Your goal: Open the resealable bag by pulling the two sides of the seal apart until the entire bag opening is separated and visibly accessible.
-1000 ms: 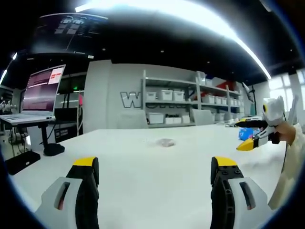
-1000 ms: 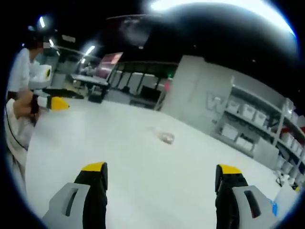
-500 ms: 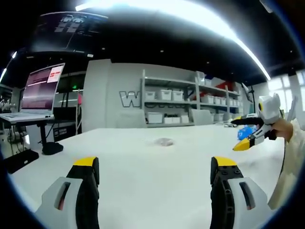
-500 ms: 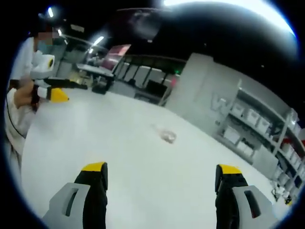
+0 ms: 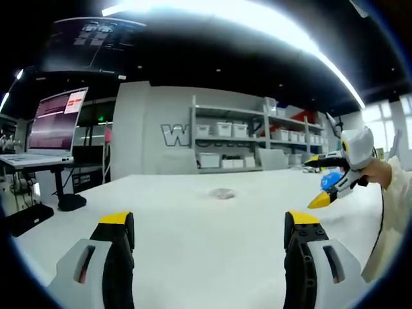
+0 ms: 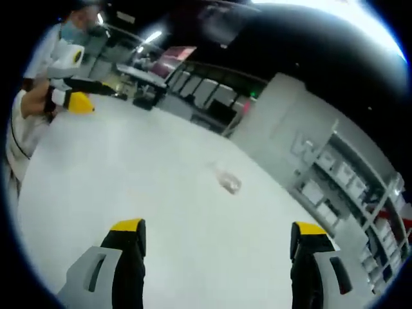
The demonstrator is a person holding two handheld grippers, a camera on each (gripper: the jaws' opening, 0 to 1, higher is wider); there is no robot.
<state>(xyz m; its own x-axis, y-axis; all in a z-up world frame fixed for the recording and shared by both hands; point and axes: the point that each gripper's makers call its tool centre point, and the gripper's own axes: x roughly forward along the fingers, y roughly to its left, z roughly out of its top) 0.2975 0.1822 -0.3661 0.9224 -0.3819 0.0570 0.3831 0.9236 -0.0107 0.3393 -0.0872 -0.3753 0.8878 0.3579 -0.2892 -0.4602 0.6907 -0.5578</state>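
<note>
- White tabletop (image 5: 193, 225) before grey shelving (image 5: 257, 138) stacked with bins; laptop (image 5: 55, 125) on a stand off its left edge.
- Resealable bag (image 5: 223, 192), small and clear, flat mid-tabletop, well away from every edge.
- Left gripper (image 5: 209, 225) spread wide, holding nothing.
- Right gripper (image 6: 219, 235) likewise wide, holding nothing, above bare tabletop.

Grey tongs (image 5: 209, 225) — yellow tips; seemingly white sleeve (image 6: 19, 135).

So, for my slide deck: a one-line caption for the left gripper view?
Open left gripper faces a small clear bag lying far off on the white table.
</note>
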